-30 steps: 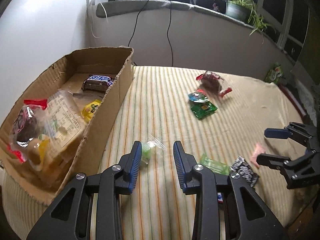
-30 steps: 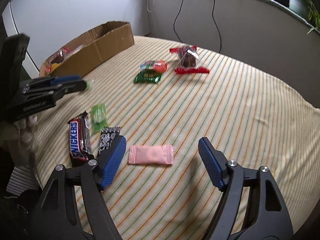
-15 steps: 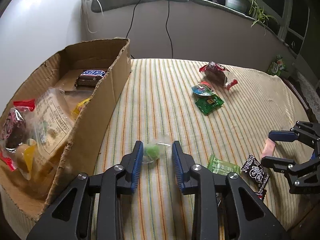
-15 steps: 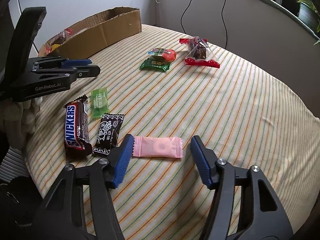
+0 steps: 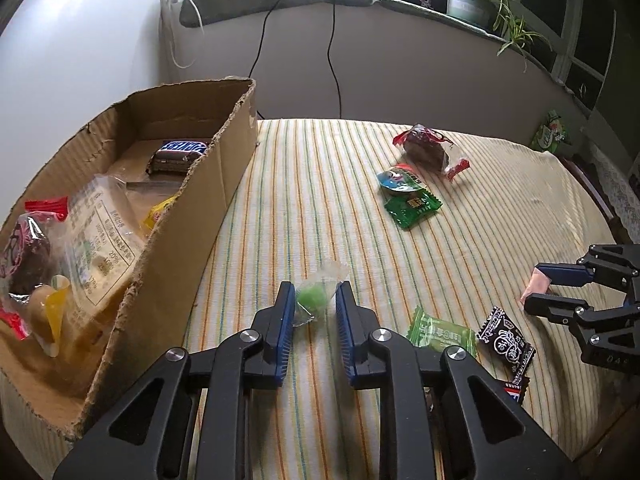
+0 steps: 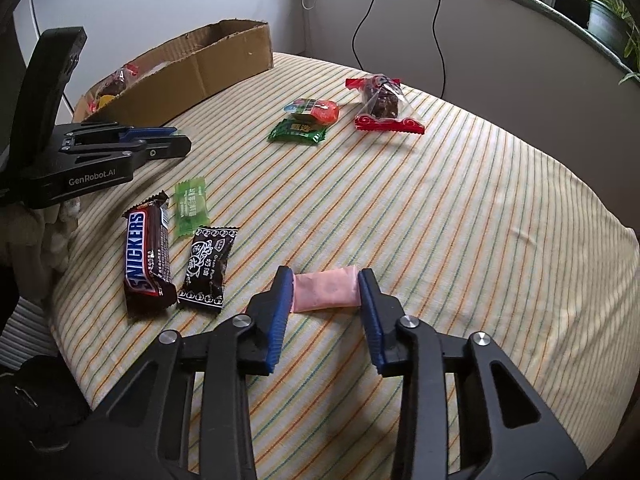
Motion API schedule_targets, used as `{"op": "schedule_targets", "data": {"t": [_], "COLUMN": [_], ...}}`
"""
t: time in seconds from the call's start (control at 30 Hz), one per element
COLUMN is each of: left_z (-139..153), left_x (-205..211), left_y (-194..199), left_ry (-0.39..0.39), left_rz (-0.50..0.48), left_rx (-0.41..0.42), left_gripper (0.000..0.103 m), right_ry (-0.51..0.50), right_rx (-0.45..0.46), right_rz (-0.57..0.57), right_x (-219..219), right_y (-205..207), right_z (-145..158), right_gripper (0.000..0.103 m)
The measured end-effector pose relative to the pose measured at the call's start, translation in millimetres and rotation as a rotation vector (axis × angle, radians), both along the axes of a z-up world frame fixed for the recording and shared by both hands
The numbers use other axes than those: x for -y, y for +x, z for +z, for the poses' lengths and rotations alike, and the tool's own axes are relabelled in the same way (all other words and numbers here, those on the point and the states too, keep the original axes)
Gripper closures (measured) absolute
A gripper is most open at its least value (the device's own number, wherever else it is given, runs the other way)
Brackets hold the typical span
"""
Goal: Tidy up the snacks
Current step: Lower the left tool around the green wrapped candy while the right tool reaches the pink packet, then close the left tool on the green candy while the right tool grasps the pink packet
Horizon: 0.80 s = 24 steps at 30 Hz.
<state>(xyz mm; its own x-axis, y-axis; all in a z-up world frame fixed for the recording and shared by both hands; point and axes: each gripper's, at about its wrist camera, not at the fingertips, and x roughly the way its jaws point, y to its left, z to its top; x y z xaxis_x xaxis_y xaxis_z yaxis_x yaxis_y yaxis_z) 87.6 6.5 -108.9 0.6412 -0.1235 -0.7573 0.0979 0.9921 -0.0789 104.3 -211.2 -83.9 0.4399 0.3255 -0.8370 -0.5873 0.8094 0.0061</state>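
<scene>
A small green candy in a clear wrapper (image 5: 314,296) lies on the striped cloth between the blue pads of my left gripper (image 5: 315,298). Its jaws are closing and both pads touch the wrapper. My right gripper (image 6: 326,284) is closing on a pink packet (image 6: 325,290), which is bowed between the pads; the left wrist view shows that packet (image 5: 534,284) tilted up in the right gripper (image 5: 536,288). To the left stands the open cardboard box (image 5: 224,184) with several snacks inside, including a Snickers bar (image 5: 180,156). The left gripper (image 6: 176,140) sits near the box (image 6: 208,68).
Loose on the cloth: a Snickers bar (image 6: 146,256), a black candy packet (image 6: 208,268), a light green packet (image 6: 191,206), a dark green packet (image 6: 298,132) under a red and blue one (image 6: 316,108), and a red-wrapped brown cake (image 6: 382,102). The table edge curves near both grippers.
Both grippers' jaws have narrowed. The left pads have closed in around the green candy. The right pads have come in from wide apart onto the ends of the pink packet, which now bows.
</scene>
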Motion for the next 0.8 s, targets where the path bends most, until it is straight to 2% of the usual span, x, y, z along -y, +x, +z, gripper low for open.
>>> {"op": "schedule_targets", "data": {"t": [0.33, 0.37, 0.47, 0.7, 0.8], "left_z": [2.1, 2.4, 3.5, 0.5, -1.1], "left_x": [2.0, 2.2, 3.9, 6.9, 8.1], "left_y": [-3.2, -4.3, -6.4, -5.8, -4.2], "left_ry": [-0.005, -0.006, -0.012, -0.005, 0.004], "left_rz": [0.001, 0.002, -0.002, -0.017, -0.018], "left_rx": [0.01, 0.011, 0.013, -0.002, -0.014], "left_gripper": [0.086, 0.086, 0.086, 0.086, 0.084], "right_ry": [0.007, 0.008, 0.023, 0.038, 0.052], "right_rx": [0.004, 0.008, 0.01, -0.016, -0.036], "right_rz": [-0.013, -0.016, -0.025, -0.027, -0.019], "right_x": [1.7, 2.2, 5.0, 8.0, 9.0], "right_y": [-3.4, -4.6, -4.0, -0.3, 0.2], "right_z": [1.5, 2.0, 5.6, 2.7, 0.7], "right_gripper": [0.073, 0.079, 0.083, 0.083, 0.072]}}
